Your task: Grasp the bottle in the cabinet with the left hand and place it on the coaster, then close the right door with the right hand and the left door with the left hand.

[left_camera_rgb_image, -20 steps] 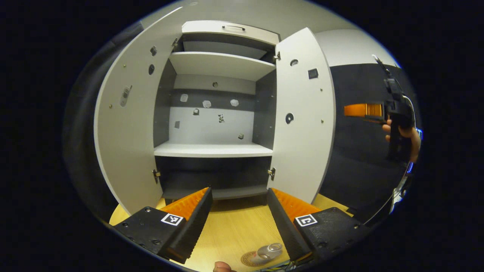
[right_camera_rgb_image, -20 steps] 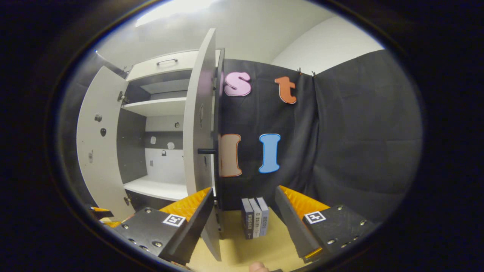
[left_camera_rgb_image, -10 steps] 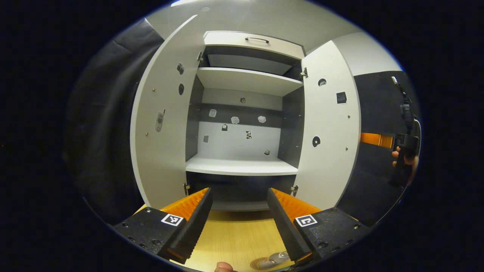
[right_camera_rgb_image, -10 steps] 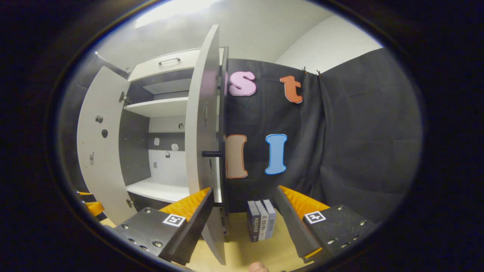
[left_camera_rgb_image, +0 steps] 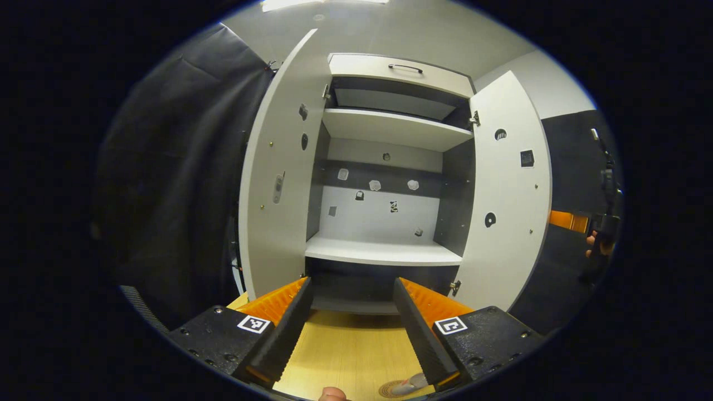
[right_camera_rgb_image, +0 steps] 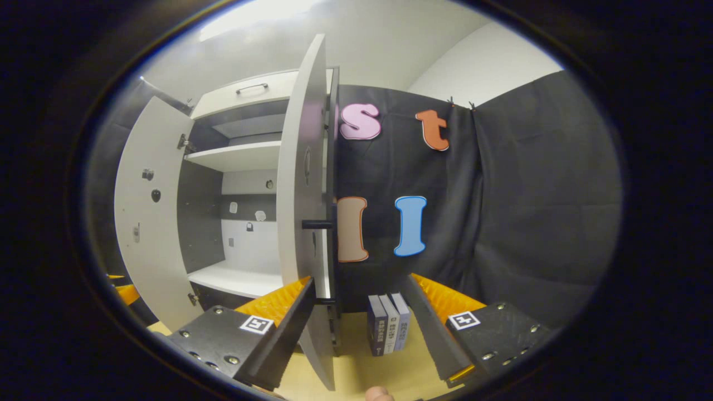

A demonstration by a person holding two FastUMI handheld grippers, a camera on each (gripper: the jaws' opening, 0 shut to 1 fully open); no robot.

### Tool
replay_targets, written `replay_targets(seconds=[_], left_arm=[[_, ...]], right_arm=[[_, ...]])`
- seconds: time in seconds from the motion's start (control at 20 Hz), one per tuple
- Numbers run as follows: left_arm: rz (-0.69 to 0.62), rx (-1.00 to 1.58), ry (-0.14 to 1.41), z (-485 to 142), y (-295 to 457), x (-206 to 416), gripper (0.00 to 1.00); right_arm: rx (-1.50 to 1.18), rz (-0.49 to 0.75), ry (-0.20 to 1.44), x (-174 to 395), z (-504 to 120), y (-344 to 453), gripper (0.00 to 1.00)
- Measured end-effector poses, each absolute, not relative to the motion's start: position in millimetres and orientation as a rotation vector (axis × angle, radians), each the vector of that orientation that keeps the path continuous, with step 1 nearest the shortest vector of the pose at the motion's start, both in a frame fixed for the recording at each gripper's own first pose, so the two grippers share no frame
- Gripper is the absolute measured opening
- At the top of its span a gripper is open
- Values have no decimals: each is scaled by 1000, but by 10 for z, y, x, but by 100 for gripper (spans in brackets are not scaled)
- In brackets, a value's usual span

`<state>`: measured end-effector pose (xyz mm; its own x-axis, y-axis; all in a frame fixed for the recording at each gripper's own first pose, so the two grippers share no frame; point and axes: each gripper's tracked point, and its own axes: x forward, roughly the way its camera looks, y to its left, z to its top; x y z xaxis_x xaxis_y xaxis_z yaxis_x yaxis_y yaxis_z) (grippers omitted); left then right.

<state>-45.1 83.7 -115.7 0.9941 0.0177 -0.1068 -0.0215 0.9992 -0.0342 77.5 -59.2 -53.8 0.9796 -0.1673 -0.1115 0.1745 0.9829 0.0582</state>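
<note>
Right gripper view has the right gripper [right_camera_rgb_image: 356, 328] spread wide and empty just beside the right door [right_camera_rgb_image: 303, 206], seen edge-on. Push its outer face near the handle [right_camera_rgb_image: 316, 224]. The bottle [left_camera_rgb_image: 411, 383] already lies on the coaster [left_camera_rgb_image: 392, 389].

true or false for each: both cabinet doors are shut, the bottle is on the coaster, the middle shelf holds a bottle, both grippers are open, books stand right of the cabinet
1. Both cabinet doors are shut. False: the left door and right door stand open.
2. The bottle lies on the coaster. True.
3. The middle shelf holds a bottle. False: it is bare.
4. The left gripper and right gripper are open. True.
5. Books stand on the table right of the cabinet. True.
</note>
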Motion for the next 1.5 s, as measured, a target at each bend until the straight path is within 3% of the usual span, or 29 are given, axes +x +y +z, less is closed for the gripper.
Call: replay_targets(seconds=[0.95,1.5], left_arm=[[50,-46,85,-1081,1057,-384,92],[80,-61,81,-1074,1173,-470,92]], right_arm=[[46,-163,110,797,-527,-459,98],[53,-98,112,844,-523,-155,98]])
